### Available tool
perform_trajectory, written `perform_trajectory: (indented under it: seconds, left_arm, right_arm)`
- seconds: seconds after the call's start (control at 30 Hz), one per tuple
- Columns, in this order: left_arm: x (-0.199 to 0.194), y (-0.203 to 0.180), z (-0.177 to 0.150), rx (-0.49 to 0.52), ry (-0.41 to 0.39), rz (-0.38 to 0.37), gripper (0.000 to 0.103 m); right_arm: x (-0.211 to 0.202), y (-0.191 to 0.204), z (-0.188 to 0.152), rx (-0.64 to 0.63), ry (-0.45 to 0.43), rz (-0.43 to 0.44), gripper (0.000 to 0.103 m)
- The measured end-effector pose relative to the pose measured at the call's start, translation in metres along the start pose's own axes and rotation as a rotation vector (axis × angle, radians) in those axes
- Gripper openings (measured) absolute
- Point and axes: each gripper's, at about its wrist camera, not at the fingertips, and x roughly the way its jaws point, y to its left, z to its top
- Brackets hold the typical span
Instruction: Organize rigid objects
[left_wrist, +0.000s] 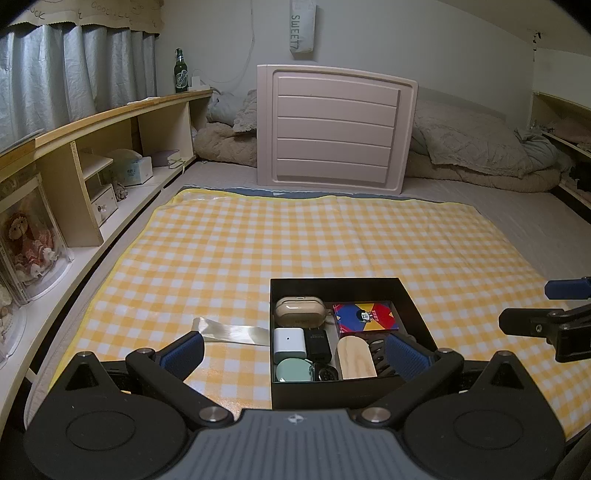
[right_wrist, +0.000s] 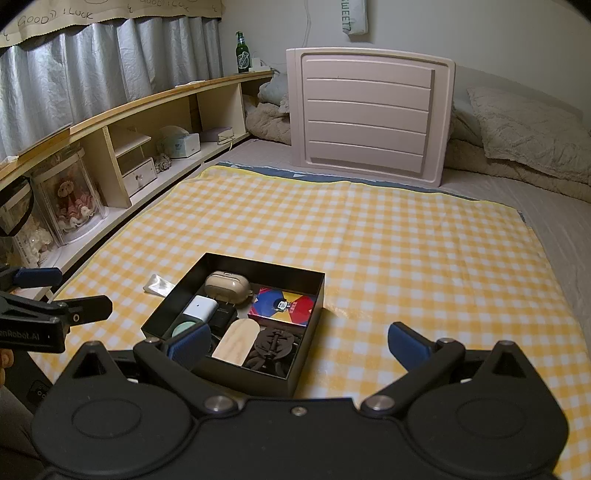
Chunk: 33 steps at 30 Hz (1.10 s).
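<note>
The left gripper (left_wrist: 295, 354) and right gripper (right_wrist: 299, 345) both hovered empty with fingers spread wide, just above the near end of a black rectangular open box (right_wrist: 310, 328) on the yellow-checked cloth (right_wrist: 406, 240). Inside it, a rounded pale wooden block (right_wrist: 236, 341) lay flat, its long axis running away from the cameras.

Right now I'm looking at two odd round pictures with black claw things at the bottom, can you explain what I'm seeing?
Those claws are two handheld grippers; a person carries one in each hand. Each has a wide-angle camera looking forward along its two blue-padded fingers, which bends the picture.

One picture is from the left gripper, the other from the right gripper. Both are open and hold nothing.

On the yellow checked cloth sits a black box holding small items: a beige case, a colourful card box, a white charger and a wooden piece. A clear wrapper lies beside the box.
</note>
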Motion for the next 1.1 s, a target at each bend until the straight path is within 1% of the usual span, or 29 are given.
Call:
perform_trajectory:
  seconds: [1.1]
  left_arm:
    - [-0.0002, -0.0001, 0.0002, -0.001, 0.001, 0.000, 0.103]
  right_arm:
    - [-0.0006, -0.0006, 0.0000, -0.004, 0.002, 0.009, 0.103]
